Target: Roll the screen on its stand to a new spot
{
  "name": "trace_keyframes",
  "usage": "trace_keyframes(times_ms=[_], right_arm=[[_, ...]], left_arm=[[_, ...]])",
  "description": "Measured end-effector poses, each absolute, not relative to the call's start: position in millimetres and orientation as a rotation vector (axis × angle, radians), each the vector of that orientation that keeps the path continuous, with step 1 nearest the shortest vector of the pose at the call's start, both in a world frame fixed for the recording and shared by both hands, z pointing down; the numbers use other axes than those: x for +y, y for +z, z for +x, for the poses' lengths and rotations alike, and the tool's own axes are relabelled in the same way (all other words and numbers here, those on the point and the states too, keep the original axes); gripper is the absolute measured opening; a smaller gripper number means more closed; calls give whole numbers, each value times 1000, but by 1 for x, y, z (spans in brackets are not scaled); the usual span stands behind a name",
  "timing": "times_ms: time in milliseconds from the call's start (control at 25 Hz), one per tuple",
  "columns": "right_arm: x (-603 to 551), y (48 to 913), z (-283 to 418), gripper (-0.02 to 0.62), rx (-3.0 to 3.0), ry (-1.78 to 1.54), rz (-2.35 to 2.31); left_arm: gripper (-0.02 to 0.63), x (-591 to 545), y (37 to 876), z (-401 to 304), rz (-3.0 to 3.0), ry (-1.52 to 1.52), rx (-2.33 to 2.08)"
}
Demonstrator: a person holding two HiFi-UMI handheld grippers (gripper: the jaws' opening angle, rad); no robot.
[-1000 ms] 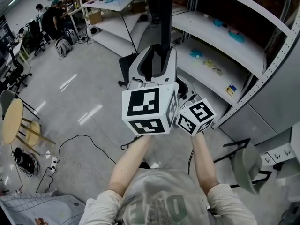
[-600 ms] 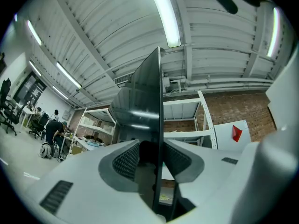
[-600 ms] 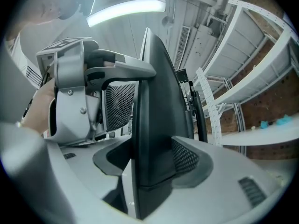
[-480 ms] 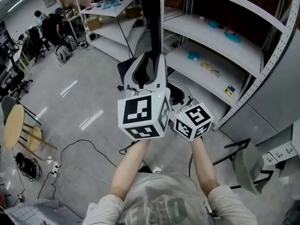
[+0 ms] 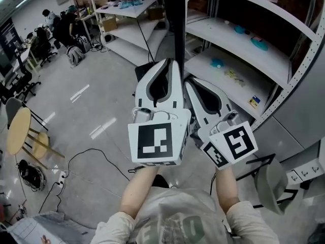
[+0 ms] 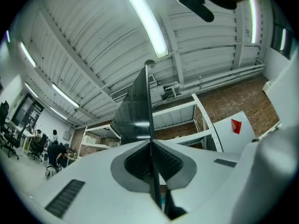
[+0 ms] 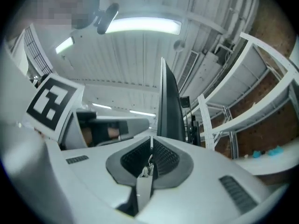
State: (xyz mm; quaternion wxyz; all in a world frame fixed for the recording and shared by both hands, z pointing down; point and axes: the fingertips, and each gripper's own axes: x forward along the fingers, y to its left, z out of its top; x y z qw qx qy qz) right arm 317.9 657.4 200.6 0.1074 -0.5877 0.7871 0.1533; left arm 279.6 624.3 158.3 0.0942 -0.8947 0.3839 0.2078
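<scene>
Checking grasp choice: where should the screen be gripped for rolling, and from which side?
Best pinch the screen by its thin vertical edge, approaching edge-on, fingers on front and back faces. It stands upright and slim, so that edge fits between them; the left gripper is closing on it.

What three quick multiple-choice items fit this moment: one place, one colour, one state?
1. In the head view, the round wooden table stands: A at the left edge; B at the right edge; C dead centre.
2. The screen is: A white; B black; C red.
3. The ceiling strip light is: A off; B lit; C hanging loose.
Key: A, it sits by the picture's left border; B, its panel is dark and glossy; B, it glows bright.
</scene>
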Motion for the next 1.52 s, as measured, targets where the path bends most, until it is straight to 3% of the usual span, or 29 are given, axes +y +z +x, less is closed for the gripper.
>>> trace_keyframes(times_ms=[440,920,1160,1520], right_arm=[[672,143,265,25,2185,676,-1713],[610,208,183,25,2336,584,-1722],[585,237,177,21,2387,356,-1693],[582,240,189,18,2371,359,-1754]], left_arm=[[14,628,148,199,-2532,626,1179],[14,568,230,78,-2485,398,1543],[14,552,245,63,-2509,353,1578],[14,546,251,78,-2555,327,1534]])
